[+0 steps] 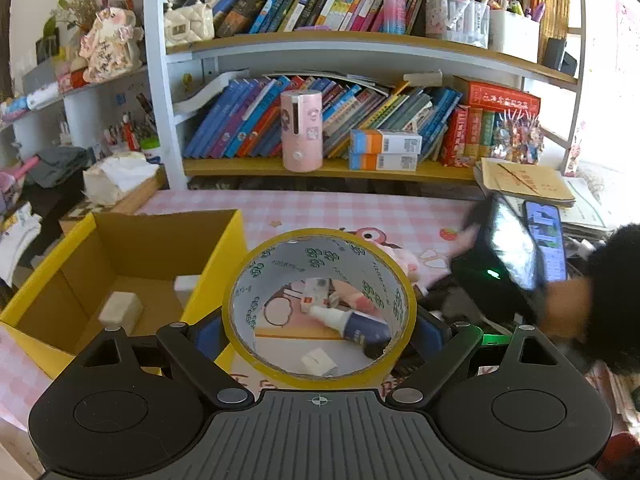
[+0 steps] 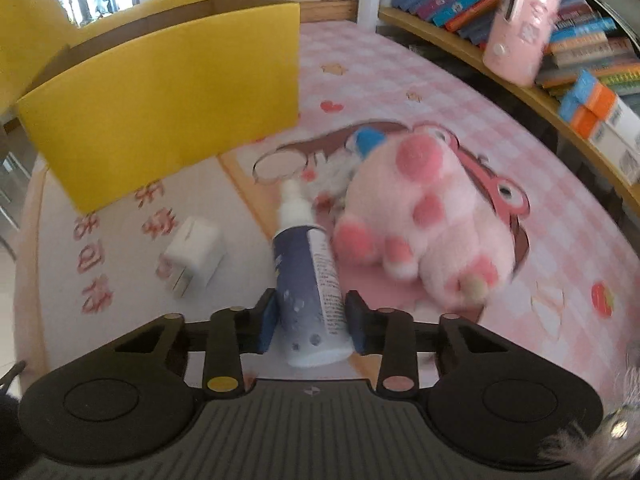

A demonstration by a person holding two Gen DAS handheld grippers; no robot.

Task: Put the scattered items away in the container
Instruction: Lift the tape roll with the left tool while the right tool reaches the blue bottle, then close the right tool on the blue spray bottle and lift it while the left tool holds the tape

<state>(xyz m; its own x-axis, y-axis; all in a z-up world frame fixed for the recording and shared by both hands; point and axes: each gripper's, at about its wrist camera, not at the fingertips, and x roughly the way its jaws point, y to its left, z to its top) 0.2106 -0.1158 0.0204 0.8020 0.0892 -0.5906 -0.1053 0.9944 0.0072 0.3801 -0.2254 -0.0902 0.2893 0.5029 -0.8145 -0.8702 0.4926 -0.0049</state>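
Spray bottle (image 2: 310, 280) clamped between right tongs (image 2: 311, 320), yellow box (image 2: 160, 120) beyond

The tape roll (image 1: 320, 308) has a glossy yellow film outside and a matt printed paper core. The box (image 2: 160, 112) is matt yellow cardboard, raw brown inside. The pig toy (image 2: 432, 216) is fuzzy pink plush; the spray bottle (image 2: 308, 280) and the white charger (image 2: 192, 256) are smooth plastic.

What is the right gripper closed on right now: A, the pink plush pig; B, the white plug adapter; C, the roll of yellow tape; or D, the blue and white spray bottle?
D: in the right wrist view the right gripper has both pads against the spray bottle, while the plush pig and plug adapter lie free on the mat.
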